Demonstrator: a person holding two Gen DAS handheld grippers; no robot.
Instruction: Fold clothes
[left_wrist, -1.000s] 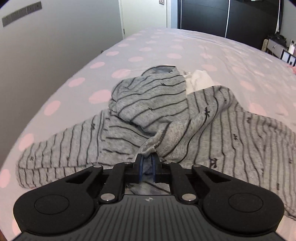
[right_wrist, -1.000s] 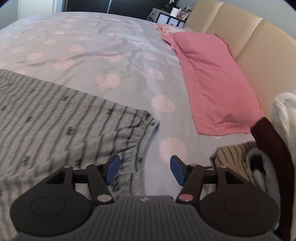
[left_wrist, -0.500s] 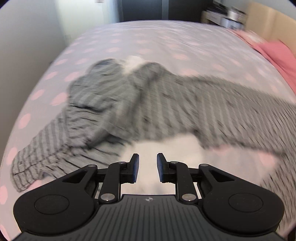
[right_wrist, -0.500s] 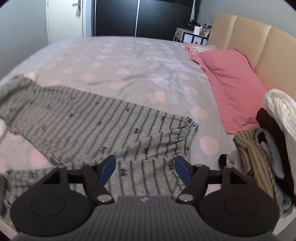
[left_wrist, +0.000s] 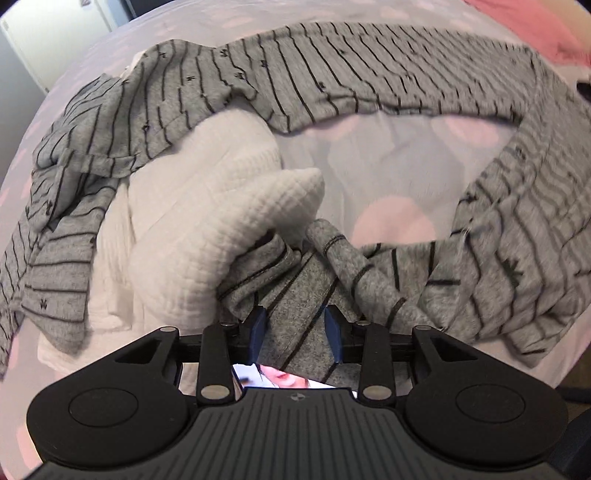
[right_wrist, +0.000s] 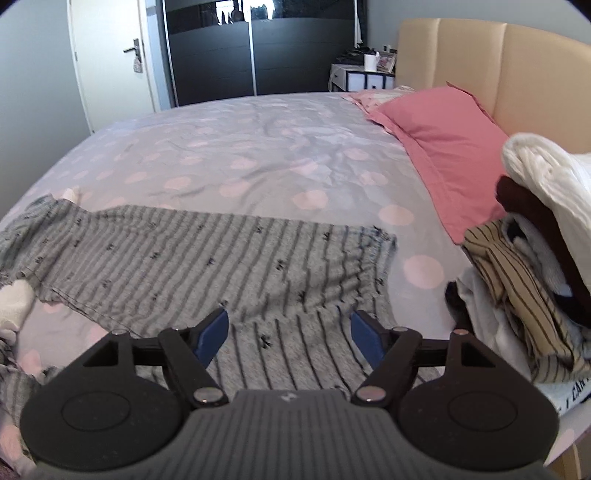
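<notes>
Toward the bed's (right_wrist: 258, 147) left edge, one leg of the grey striped trousers (left_wrist: 369, 74) lies bunched and twisted over a white garment (left_wrist: 207, 206). The left gripper (left_wrist: 294, 328) sits low at the near edge, fingers parted, with a rumpled hem of the other leg lying between them; I cannot tell whether the pads touch the cloth. To do this well, I judge it should close on one clean layer of hem only, clear of the white garment just beside it, then draw the leg straight before any fold.

Further right, the far leg runs flat toward the waistband (right_wrist: 380, 251) near the pink pillow (right_wrist: 443, 147). The right gripper (right_wrist: 288, 332) hovers over the trousers with fingers wide apart, holding nothing. It would serve best pinning or gripping the waistband, well clear of the pile (right_wrist: 524, 280) at the right edge.
</notes>
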